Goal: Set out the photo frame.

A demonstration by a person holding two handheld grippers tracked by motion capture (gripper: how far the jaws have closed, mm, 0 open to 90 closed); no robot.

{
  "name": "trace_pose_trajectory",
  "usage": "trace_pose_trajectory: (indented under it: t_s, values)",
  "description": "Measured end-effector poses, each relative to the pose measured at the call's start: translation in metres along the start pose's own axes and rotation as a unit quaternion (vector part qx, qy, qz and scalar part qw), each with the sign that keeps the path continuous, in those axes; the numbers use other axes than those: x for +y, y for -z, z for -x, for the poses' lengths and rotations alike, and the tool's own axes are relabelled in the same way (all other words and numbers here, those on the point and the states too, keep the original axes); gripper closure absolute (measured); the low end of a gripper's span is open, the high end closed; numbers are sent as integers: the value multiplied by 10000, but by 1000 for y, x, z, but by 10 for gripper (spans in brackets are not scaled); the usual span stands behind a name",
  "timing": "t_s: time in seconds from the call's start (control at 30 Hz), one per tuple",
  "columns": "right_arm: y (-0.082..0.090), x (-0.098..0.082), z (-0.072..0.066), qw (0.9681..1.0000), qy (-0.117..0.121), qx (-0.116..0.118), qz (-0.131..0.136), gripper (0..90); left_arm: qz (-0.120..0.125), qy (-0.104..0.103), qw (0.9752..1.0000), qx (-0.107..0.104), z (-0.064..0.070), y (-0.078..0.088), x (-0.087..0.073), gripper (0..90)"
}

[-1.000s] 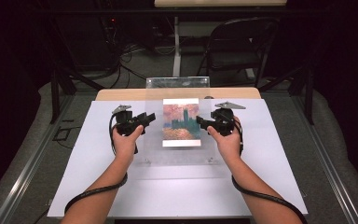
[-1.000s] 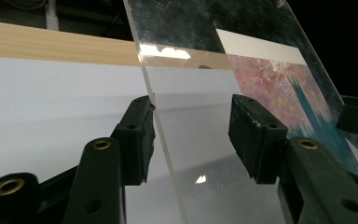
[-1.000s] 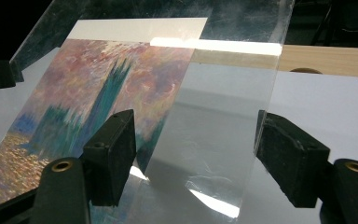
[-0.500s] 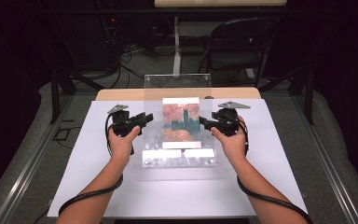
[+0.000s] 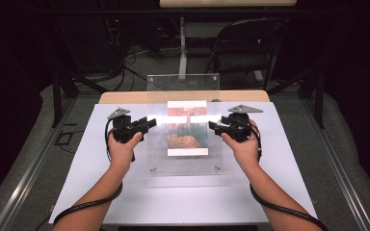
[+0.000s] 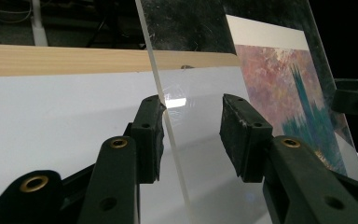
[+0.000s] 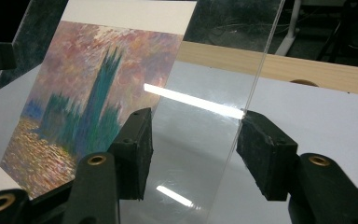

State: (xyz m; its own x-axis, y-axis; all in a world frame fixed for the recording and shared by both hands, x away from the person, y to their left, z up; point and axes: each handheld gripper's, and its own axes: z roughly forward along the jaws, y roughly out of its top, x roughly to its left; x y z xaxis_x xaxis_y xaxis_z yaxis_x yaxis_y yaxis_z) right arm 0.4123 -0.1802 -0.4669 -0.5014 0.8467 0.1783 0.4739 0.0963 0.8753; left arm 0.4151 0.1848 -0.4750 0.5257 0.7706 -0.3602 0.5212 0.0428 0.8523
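Tabletop [image 5: 125,192]: white sheet over a wooden top, whose far strip shows behind it; I note bare white surface to both sides of the work and toward the near edge. A second clear panel [image 5: 183,83] stands upright at the far edge.

Item in hand: clear acrylic sheet [image 5: 188,159] carrying a painted print [image 5: 187,129], lifted at its far edge and tilted, between my two grippers.

Left gripper [image 5: 147,124]: the sheet's left edge runs up between the jaws, touching the left pad [image 6: 151,135] and apart from the right one. Jaws half open and just been closing; no grip that I can confirm.

Right gripper [image 5: 214,126]: the sheet's right edge stands between the jaws, just at the right pad [image 7: 263,154], with a gap to the left pad. Jaws moderately open, just been closing.
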Motion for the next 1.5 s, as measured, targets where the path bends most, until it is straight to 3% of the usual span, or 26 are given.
trace_pose_trajectory:
  t_s: [0.53,0.93,1.23,1.37,1.5]
  values:
    - [26,-2,-13,9994,341,-32,92,524,63,-223,9997,-72,15,25,-2,650]
    - [49,-7,-21,9990,415,56,177,604,136,-459,9987,-146,26,46,-8,691]
    - [62,-13,-27,9984,491,65,267,644,216,-481,9984,-212,33,58,-15,718]
    - [71,-18,-35,9975,597,-35,370,653,232,-599,9976,-239,38,66,-19,731]
    - [78,-22,-36,9975,548,87,435,682,238,-626,9973,-303,40,73,-23,746]
